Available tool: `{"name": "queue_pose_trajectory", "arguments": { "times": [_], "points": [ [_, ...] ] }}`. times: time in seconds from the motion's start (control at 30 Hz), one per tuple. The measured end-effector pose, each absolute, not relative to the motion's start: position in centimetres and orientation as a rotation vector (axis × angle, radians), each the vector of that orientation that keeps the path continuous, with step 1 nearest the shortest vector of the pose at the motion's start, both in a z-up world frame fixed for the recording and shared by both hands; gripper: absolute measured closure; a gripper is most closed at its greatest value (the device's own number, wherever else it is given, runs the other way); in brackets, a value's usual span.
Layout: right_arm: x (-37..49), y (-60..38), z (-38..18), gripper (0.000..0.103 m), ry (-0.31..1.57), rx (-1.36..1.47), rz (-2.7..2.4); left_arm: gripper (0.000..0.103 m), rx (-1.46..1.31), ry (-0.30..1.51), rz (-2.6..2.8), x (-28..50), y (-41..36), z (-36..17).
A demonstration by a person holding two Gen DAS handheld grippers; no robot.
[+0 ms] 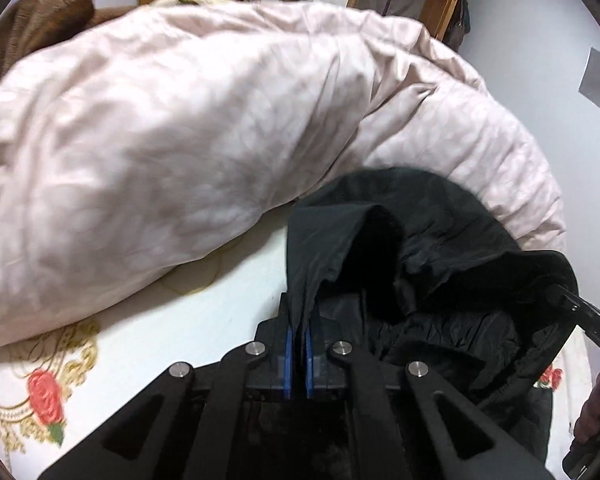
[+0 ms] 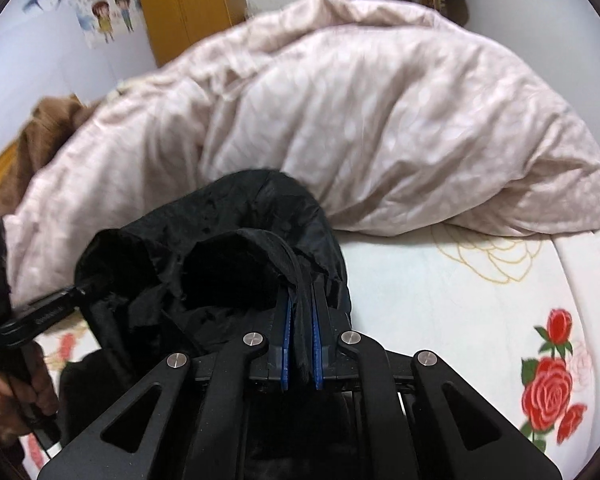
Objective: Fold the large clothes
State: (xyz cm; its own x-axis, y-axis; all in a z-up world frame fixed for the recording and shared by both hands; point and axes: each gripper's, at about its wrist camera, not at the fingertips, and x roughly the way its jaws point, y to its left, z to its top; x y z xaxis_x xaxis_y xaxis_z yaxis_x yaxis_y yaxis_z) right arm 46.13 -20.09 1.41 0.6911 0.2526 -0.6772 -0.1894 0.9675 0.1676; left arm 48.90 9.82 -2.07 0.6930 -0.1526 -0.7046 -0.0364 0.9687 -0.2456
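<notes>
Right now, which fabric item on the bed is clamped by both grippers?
The black jacket: left gripper and right gripper pinch its edge. The pink duvet and brown blanket lie untouched.

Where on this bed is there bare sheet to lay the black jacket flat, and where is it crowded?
Bare rose-print sheet lies to the right of the black jacket, bordered by the pink duvet behind and the mattress edge. A smaller patch lies left of the jacket, under the duvet's bulge. The far side is crowded: duvet and brown blanket.
</notes>
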Motion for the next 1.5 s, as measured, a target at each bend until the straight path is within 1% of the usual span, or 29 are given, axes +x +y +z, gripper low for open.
{"name": "queue_pose_trajectory", "arguments": {
  "times": [0.17, 0.27, 0.47, 0.63, 0.97, 1.17, 1.27, 1.33, 1.37, 1.4, 1.43, 1.47, 1.5],
  "points": [
    [40.6, -21.7, 3.4, 0.095, 0.721, 0.147, 0.257, 0.099, -0.314, 0.740, -0.101, 43.6, 10.5, 0.5],
    [37.3, -22.9, 3.8, 0.095, 0.711, 0.184, 0.252, 0.099, -0.340, 0.712, -0.123, 40.2, 10.7, 1.2],
    [31.4, -23.9, 2.8, 0.095, 0.738, 0.227, 0.248, 0.099, -0.370, 0.721, -0.130, 34.4, 10.8, 0.2],
    [27.9, -24.1, 1.3, 0.095, 0.778, 0.241, 0.239, 0.099, -0.428, 0.764, -0.113, 30.6, 12.1, -1.9],
    [23.7, -24.6, -4.5, 0.095, 0.922, 0.242, 0.209, 0.095, -0.448, 0.880, -0.088, 25.8, 13.3, -6.1],
    [21.9, -24.8, -6.3, 0.095, 0.999, 0.240, 0.241, 0.095, -0.437, 0.953, -0.055, 23.2, 14.3, -7.6],
    [21.1, -25.1, -6.2, 0.095, 1.009, 0.233, 0.241, 0.095, -0.437, 0.943, -0.046, 21.3, 14.9, -7.2],
    [20.9, -25.1, -4.6, 0.094, 0.963, 0.235, 0.253, 0.095, -0.430, 0.916, -0.047, 20.7, 14.9, -6.1],
    [20.9, -24.9, -4.0, 0.093, 0.943, 0.236, 0.258, 0.095, -0.425, 0.893, -0.055, 20.8, 14.7, -5.2],
    [21.4, -24.4, -2.7, 0.090, 0.908, 0.242, 0.272, 0.095, -0.420, 0.873, -0.069, 21.1, 14.3, -4.4],
    [21.9, -24.1, -2.0, 0.088, 0.886, 0.246, 0.282, 0.095, -0.412, 0.847, -0.096, 21.7, 13.7, -3.3],
    [22.7, -23.4, -1.2, 0.087, 0.860, 0.249, 0.296, 0.089, -0.405, 0.827, -0.117, 22.3, 13.0, -2.5],
    [23.3, -22.9, -0.7, 0.087, 0.844, 0.247, 0.305, 0.080, -0.396, 0.810, -0.136, 23.0, 12.2, -1.8]
  ]
}}
